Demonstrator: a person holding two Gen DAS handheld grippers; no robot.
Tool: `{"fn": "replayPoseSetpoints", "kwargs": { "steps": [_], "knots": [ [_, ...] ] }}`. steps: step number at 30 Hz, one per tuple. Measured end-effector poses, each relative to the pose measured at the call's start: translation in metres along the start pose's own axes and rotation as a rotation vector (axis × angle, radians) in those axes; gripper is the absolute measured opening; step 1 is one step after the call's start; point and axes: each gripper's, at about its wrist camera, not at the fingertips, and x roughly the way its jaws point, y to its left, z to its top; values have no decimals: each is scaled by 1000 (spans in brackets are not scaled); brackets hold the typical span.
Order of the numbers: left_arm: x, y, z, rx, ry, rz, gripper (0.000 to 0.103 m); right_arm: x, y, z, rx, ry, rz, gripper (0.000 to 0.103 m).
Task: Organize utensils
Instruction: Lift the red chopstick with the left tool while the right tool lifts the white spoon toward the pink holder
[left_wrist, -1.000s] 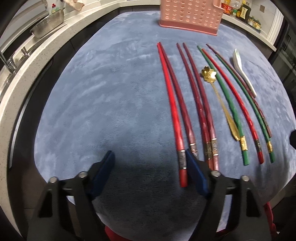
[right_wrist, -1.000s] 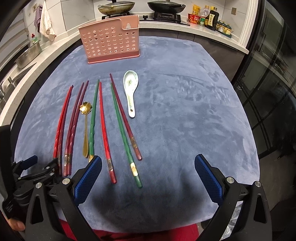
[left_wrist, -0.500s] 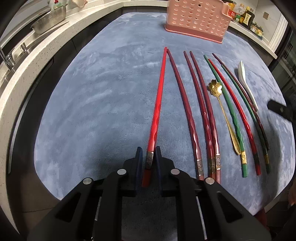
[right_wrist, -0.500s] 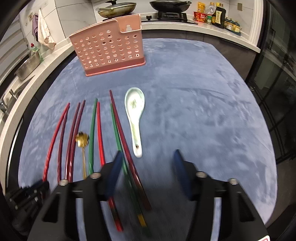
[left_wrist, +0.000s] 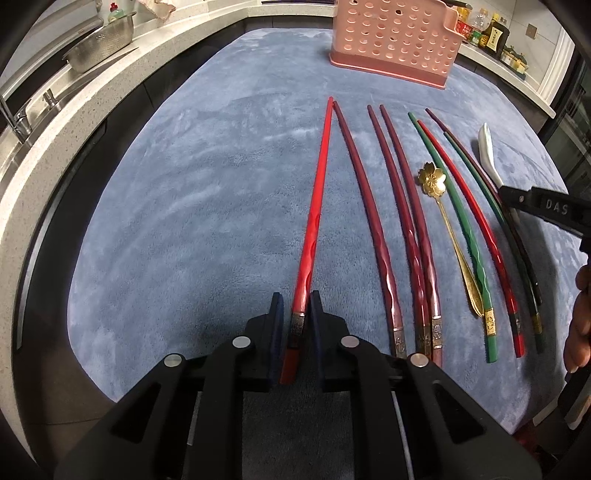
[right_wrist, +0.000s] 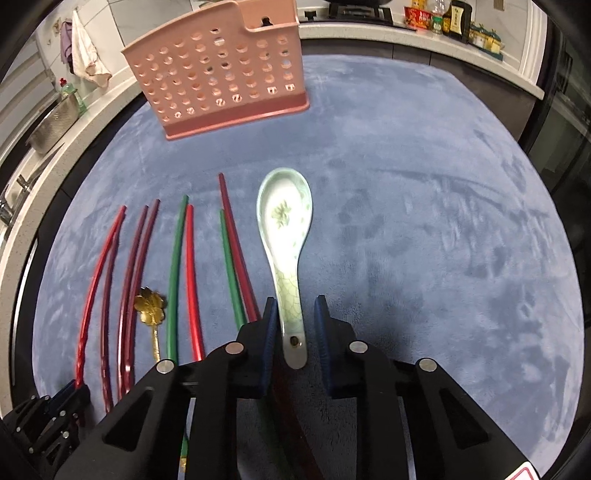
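My left gripper (left_wrist: 296, 306) is shut on the handle end of a bright red chopstick (left_wrist: 317, 206) that points away over the blue mat. Several dark red, green and red chopsticks (left_wrist: 410, 221) and a gold flower spoon (left_wrist: 432, 179) lie in a row to its right. My right gripper (right_wrist: 295, 314) has its pads on either side of the handle of a white ceramic spoon (right_wrist: 286, 236), with small gaps showing, so it reads as open. The pink perforated utensil holder (right_wrist: 221, 74) stands at the back of the mat.
The blue mat (right_wrist: 424, 221) covers the table. A steel colander (left_wrist: 101, 46) and a tap sit on the counter at the left. Bottles (right_wrist: 454, 20) stand on the back counter. The right gripper's body shows at the right edge of the left wrist view (left_wrist: 546, 208).
My left gripper closed on the bright red chopstick and swung it slightly apart from its neighbour. My right gripper moved forward and narrowed around the ceramic spoon's handle.
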Motion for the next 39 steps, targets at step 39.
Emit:
{"fn": "replayPoseSetpoints", "kwargs": {
  "steps": [39],
  "knots": [
    [-102,8,37,-54,-245,-123,8,-126,-3,-1,-19,-232,99,6]
  ]
}}
